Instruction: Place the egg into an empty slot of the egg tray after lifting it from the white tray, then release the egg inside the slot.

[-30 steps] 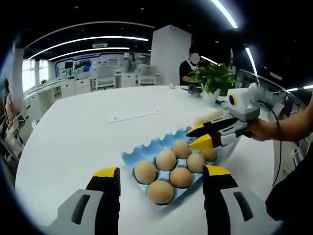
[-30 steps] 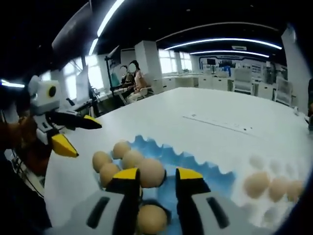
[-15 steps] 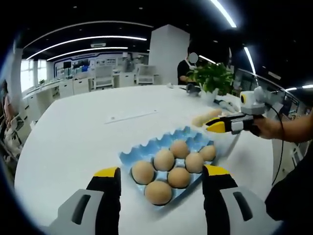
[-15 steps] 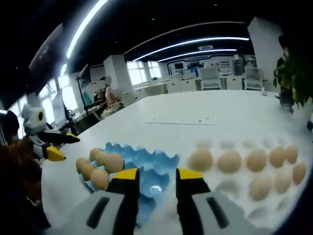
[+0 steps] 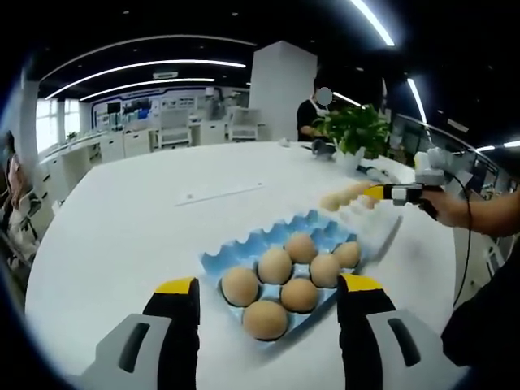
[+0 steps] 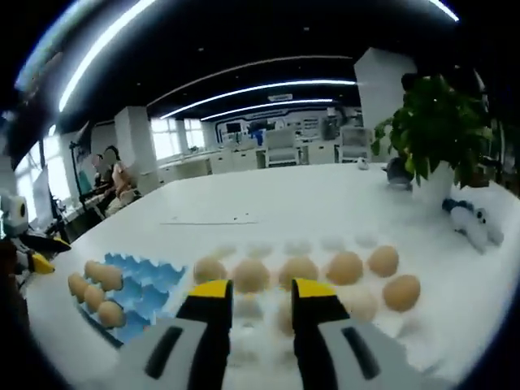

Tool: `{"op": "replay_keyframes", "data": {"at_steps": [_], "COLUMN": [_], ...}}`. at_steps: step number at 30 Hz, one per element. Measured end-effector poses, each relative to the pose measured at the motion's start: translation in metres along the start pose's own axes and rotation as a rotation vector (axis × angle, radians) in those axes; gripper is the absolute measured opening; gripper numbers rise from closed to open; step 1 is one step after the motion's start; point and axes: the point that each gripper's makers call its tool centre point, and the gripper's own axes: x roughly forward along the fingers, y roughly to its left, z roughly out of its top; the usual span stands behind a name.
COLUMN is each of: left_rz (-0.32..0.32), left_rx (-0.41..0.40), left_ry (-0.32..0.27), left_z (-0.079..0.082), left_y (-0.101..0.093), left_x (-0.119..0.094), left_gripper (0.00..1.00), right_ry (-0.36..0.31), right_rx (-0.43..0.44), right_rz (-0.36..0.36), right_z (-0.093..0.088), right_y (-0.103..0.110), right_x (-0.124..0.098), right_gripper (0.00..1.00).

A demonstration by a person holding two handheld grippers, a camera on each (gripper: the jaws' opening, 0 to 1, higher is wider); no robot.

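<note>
Left gripper view. The left claw (image 5: 264, 294) rises from the bottom of the frame, jaws spread wide and empty, over the white counter (image 5: 138, 219). The blue egg tray (image 5: 280, 244) lies at centre with six eggs in its near slots; the far slots toward upper right look empty. The right claw (image 5: 375, 192) shows at right centre, held by a hand (image 5: 443, 207) above the white tray (image 5: 370, 223). From here I cannot tell how its jaws stand. A plant (image 5: 353, 130) stands behind.

Right gripper view. The right claw (image 6: 262, 294) has its jaws apart with nothing between them, poised just above the white tray (image 6: 357, 325). An egg (image 6: 250, 275) sits just beyond the gap between the tips. The egg tray (image 6: 142, 292) lies at lower left.

Judgement: the pick-up step is in hand; no egg is yet lifted. Next calls for lowering around one egg and closing gently.

Hard to make out: the white tray's near part is blurred, and its slots cannot be counted.
</note>
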Motion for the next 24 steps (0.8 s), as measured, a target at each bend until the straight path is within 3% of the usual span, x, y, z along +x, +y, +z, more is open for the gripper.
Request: {"op": "replay_keyframes", "data": {"at_steps": [8,14,24], "left_rz": [0.001,0.007,0.011], "left_rx": [0.0,0.001,0.003], "left_ry": [-0.007,-0.004,-0.006], "left_z": [0.001,0.0,0.001], "left_y": [0.0,0.002,0.004], "left_x": [-0.001,-0.003,-0.003], "left_gripper": [0.67,0.66,0.66], "right_ry": [0.048,0.121,0.102], "right_rx": [-0.026,-0.124,-0.12], "right_rz": [-0.028,-0.044,-0.016], "right_z": [-0.014,-0.031,-0.03], "right_y": [-0.012,-0.018,-0.02], "right_x": [0.007,0.013,0.016], "right_gripper": [0.29,0.28,0.25]}}
